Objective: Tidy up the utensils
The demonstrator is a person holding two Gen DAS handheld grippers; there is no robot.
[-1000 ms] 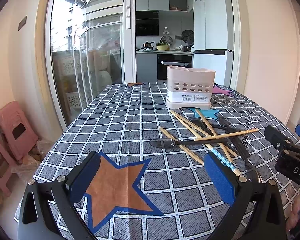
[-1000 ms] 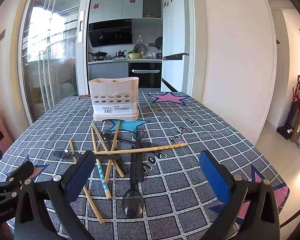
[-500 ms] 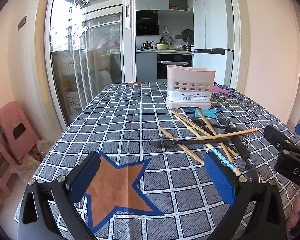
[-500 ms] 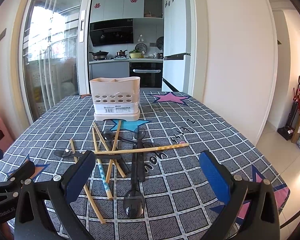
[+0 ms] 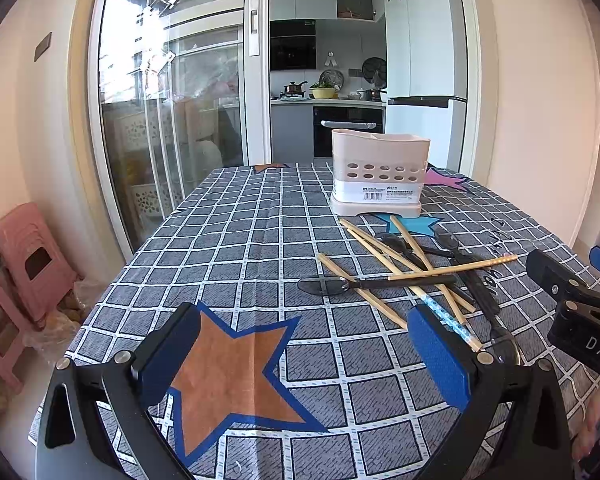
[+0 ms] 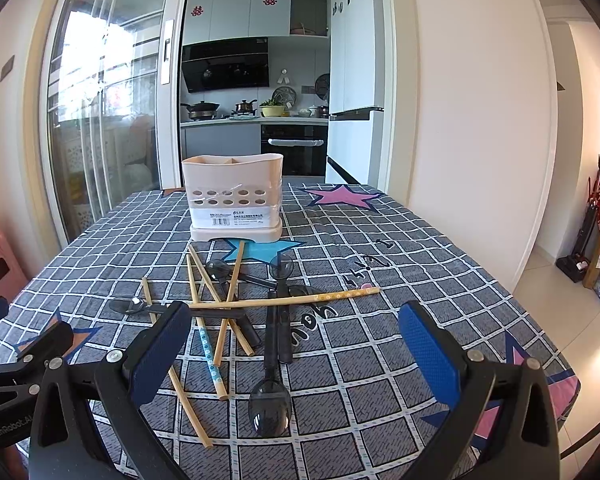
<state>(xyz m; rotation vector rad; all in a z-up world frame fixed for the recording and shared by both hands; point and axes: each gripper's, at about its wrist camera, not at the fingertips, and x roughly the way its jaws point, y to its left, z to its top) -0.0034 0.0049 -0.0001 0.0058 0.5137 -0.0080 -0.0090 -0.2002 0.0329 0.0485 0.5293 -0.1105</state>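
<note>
A table with a gray checked cloth (image 6: 400, 264) fills both views. Far back on it stands a pale holder (image 6: 234, 200) with round holes in its side, and its top is split into parts. The same holder shows in the left view (image 5: 378, 178). Just near of it lies a messy pile of chopsticks (image 6: 204, 288) and dark spoons (image 6: 274, 344), crossing over each other. One long chopstick (image 6: 288, 300) lies sideways across the top of the pile, with its pink tip pointing right. A chopstick with blue dots (image 6: 208, 354) points toward the near edge. One spoon (image 6: 136, 306) lies at the left of the pile, with its bowl pointing left. Another spoon has its bowl (image 6: 270, 406) nearest the camera. The right gripper (image 6: 296, 352) hangs over the near side of the pile with its blue pads (image 6: 428, 354) spread wide, and it holds nothing. The left gripper (image 5: 304, 356) hangs to the left of the pile, over an orange star (image 5: 236, 364) on the cloth. Its pads (image 5: 438, 354) are spread wide too, and nothing is between them. Pink stools (image 5: 28, 256) stand on the floor at the far left.
</note>
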